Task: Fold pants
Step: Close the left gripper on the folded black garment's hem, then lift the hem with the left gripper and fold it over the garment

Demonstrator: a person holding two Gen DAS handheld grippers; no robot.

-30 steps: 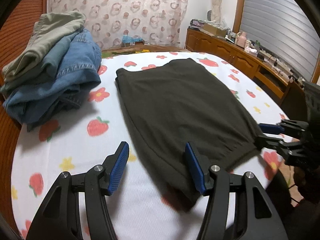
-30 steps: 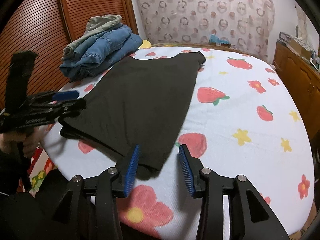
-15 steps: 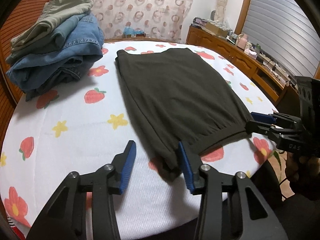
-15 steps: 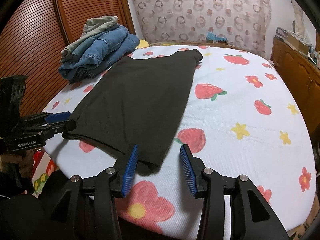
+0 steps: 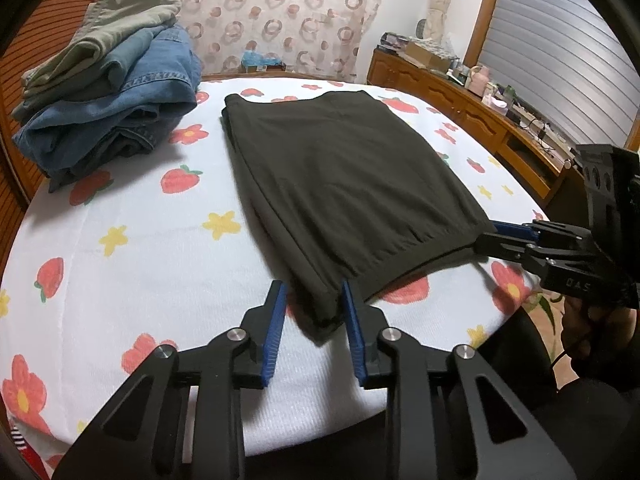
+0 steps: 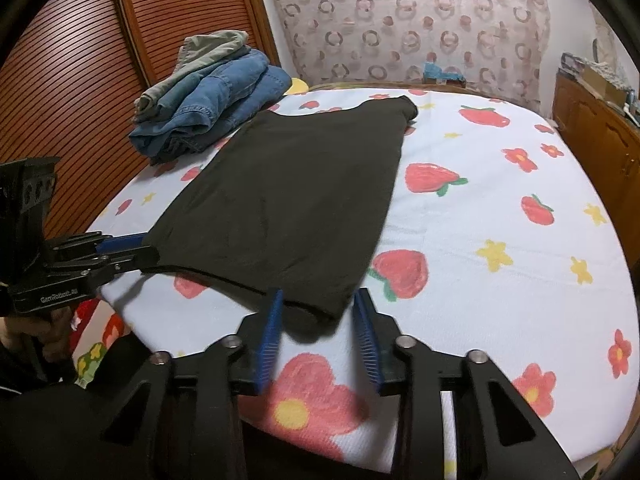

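Dark olive pants [image 5: 344, 176] lie folded flat on the flowered table; they also show in the right wrist view [image 6: 288, 200]. My left gripper [image 5: 314, 300] is open, its blue-padded fingers either side of the near left hem corner. My right gripper [image 6: 318, 308] is open around the near right hem corner. Each gripper also shows in the other's view, low at the hem corners: the right one [image 5: 496, 238] and the left one [image 6: 136, 250].
A pile of folded jeans and khaki pants [image 5: 108, 92] sits at the far left of the table, also seen in the right wrist view [image 6: 212, 92]. The strawberry-print tablecloth [image 6: 500, 220] covers the round table. A wooden sideboard [image 5: 460, 112] stands at the right.
Both grippers have drawn back toward the near table edge and now straddle the hem corners; the left jaws have narrowed. The pants lie flatter and further from the cameras.
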